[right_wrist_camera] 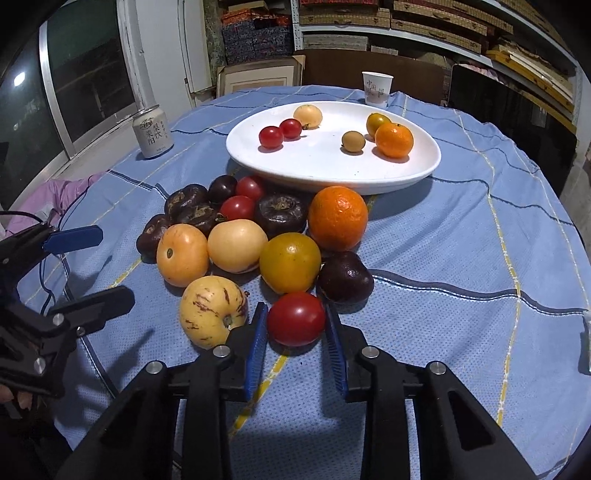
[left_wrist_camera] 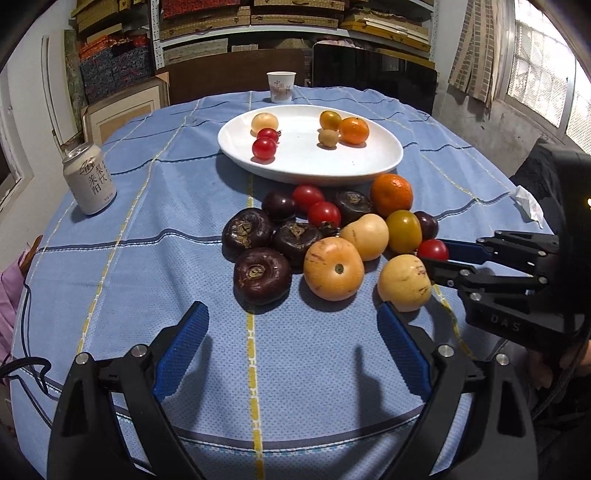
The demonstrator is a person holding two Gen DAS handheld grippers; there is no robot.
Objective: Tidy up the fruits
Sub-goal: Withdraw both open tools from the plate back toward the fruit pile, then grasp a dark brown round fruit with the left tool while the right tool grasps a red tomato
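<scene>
Right tongs (right_wrist_camera: 295, 325) clamp one red tomato (right_wrist_camera: 295, 318), left tongs (left_wrist_camera: 291, 332) apart; six fruits on one plate (right_wrist_camera: 413, 173).

I work at a round table under a pale blue checked cloth (left_wrist_camera: 129, 266) with dark and yellow stripes, and at twelve o'clock white metal shelving (left_wrist_camera: 295, 26) rises behind it, stacked with flat woven-covered boxes in tan, red and patterned blue. At ten o'clock from my left view a plain white wall (left_wrist_camera: 22, 110) stands with a framed board (left_wrist_camera: 122, 110) leaning at its foot, while at two o'clock a daylit barred window (left_wrist_camera: 546, 66) sits above a rough grey wall. From my right view a dark aluminium-framed sliding window (right_wrist_camera: 74, 74) fills ten o'clock.
</scene>
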